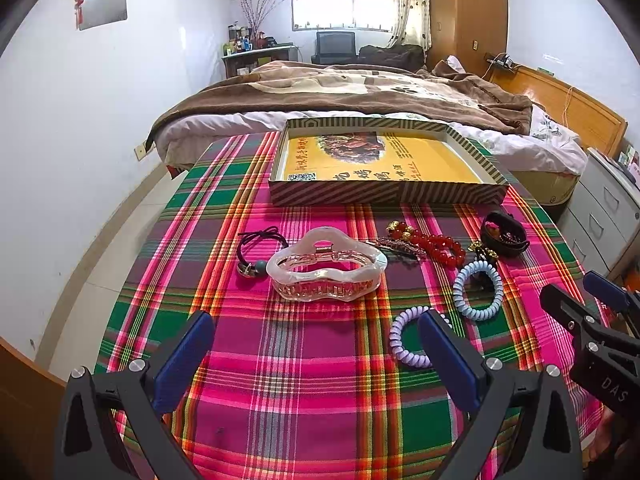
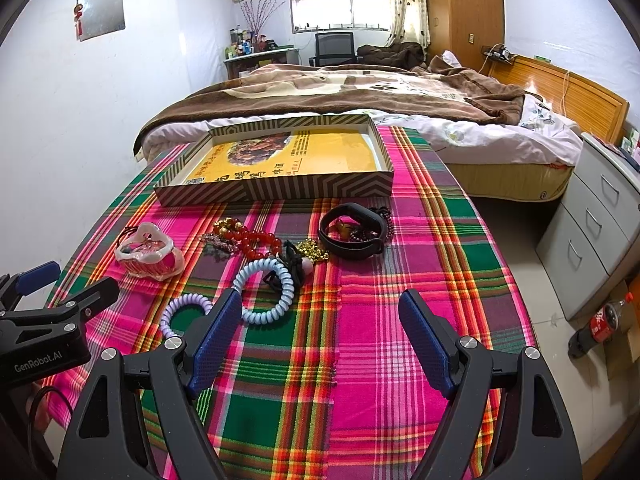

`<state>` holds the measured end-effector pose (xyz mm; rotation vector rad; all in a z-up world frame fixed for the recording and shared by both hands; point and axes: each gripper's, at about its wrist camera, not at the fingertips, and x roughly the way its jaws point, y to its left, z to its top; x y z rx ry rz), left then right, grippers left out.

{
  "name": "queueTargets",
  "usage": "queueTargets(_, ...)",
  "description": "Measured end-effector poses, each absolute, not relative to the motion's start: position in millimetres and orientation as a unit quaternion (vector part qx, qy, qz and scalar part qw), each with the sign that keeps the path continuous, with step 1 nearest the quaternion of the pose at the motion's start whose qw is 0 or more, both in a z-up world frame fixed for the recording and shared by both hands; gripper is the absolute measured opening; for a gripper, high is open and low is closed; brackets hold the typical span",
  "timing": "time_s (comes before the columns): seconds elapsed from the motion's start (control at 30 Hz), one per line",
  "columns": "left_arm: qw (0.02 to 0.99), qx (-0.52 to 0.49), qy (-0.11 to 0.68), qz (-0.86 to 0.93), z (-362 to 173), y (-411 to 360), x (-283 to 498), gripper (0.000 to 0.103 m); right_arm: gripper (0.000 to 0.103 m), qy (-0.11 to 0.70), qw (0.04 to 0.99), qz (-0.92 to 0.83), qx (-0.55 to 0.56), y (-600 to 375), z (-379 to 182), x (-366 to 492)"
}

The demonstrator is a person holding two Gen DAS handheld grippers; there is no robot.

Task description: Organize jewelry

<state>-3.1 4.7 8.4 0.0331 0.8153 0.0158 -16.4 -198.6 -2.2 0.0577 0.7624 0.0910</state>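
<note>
A shallow striped box (image 1: 384, 193) with a yellow floor stands at the table's far side, also in the right wrist view (image 2: 280, 190). In front of it lie a pearly hair claw (image 1: 326, 266) (image 2: 148, 250), a dark hair tie (image 1: 256, 252), a red bead bracelet (image 1: 430, 242) (image 2: 256, 240), a blue coil tie (image 1: 478, 290) (image 2: 266, 290), a lilac coil tie (image 1: 404, 338) (image 2: 180, 312) and a black band (image 1: 504, 234) (image 2: 354, 232). My left gripper (image 1: 316, 344) is open and empty before the claw. My right gripper (image 2: 320, 320) is open and empty near the blue coil.
A plaid cloth (image 1: 304, 380) covers the table. A bed (image 1: 360, 96) with a brown blanket stands behind. Grey drawers (image 2: 600, 216) and a cola bottle (image 2: 600, 322) on the floor are to the right. Gold beads (image 2: 312, 250) lie by the black band.
</note>
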Motion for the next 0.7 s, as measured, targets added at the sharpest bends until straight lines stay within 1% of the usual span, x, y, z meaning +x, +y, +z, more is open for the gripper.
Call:
queueTargets(0.53, 0.915, 0.015, 0.403, -0.002, 4.9, 6.7, -1.2, 0.103, 0.081, 0.376, 0.925, 0.043, 0.027, -199.5, -5.8, -13.4)
queueTargets(0.7, 0.919, -0.016, 0.392, -0.024, 6.4, 28.4, -0.3, 0.103, 0.081, 0.382, 0.923, 0.042, 0.028, -206.6, -10.4, -8.7)
